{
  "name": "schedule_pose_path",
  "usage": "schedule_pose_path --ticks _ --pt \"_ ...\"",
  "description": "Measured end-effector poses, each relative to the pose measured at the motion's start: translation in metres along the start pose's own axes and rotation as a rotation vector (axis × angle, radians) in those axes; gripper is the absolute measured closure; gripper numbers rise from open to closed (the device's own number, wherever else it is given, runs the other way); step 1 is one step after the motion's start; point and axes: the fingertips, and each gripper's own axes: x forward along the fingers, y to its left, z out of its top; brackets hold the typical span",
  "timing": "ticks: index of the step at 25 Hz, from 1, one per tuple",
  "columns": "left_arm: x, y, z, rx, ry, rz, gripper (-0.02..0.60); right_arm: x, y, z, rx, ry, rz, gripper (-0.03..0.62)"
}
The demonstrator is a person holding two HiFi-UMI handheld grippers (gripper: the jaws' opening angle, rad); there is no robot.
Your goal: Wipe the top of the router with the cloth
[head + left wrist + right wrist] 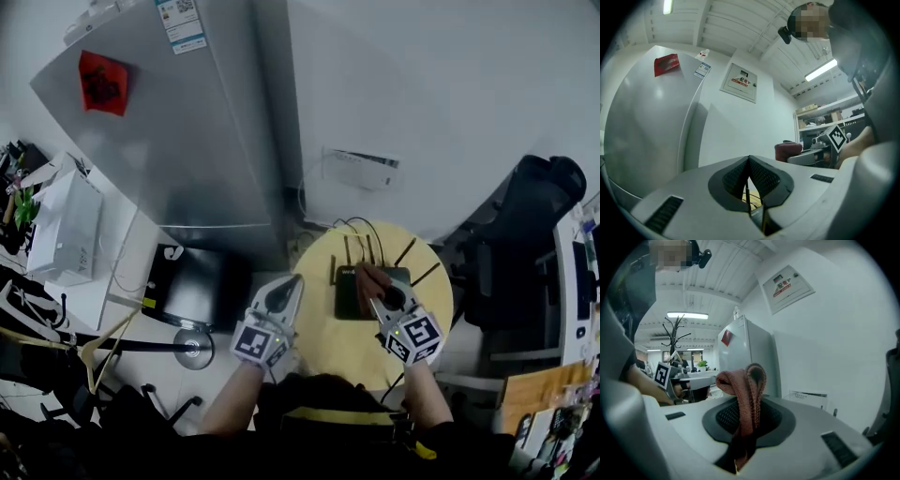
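Rust-red cloth (749, 394), seemingly soft and light, sits pinched mid-fold in my right tool (743, 427), router (349, 300) below. Left tool (750, 180) closed, empty.

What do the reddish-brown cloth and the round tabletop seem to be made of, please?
The reddish-brown cloth looks like soft woven or knitted fabric, matte: a ribbed texture shows along its folds. The round pale-yellow tabletop looks like light wood or laminate, smooth; no grain can be made out.
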Motion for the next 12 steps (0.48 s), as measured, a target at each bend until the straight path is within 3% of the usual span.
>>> schedule_pose_path --ticks 5,9,12 --pt "-0.002 0.014 -0.012 0.010 0.036 0.042 0.584 0.042 0.002 -0.039 -0.148 0.181 0.154 0.533" --pt "-0.011 0.026 -0.017 0.004 0.026 0.100 0.584 0.072 0.007 -0.087 -0.266 0.368 0.347 0.533" --pt "-0.013 0.033 -0.025 -0.010 0.033 0.129 0.584 0.084 0.007 -0.134 -0.429 0.552 0.460 0.533"
